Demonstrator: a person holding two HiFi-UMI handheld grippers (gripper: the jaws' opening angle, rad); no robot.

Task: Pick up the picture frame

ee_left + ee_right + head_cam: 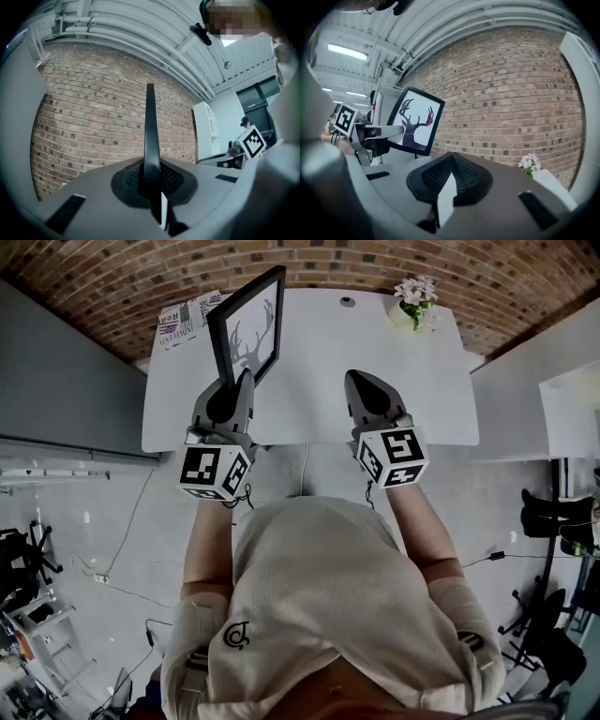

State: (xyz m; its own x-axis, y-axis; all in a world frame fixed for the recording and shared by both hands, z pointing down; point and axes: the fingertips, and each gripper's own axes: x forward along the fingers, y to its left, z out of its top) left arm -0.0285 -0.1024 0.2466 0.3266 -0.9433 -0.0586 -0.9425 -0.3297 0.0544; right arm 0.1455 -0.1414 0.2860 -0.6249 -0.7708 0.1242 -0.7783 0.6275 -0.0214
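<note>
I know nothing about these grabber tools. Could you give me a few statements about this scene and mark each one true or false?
1. The left gripper is clamped on the picture frame. True.
2. The right gripper grips the frame too. False: its jaws are shut on nothing, away from the frame.
3. The picture shows a sailboat. False: it shows an antlered deer.
4. Flowers stand on the white table. True.

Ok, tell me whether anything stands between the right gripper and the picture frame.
Nothing visible does. The right gripper, shut and empty, has only air above the table between it and the picture frame, which the left gripper holds by its edge.
</note>
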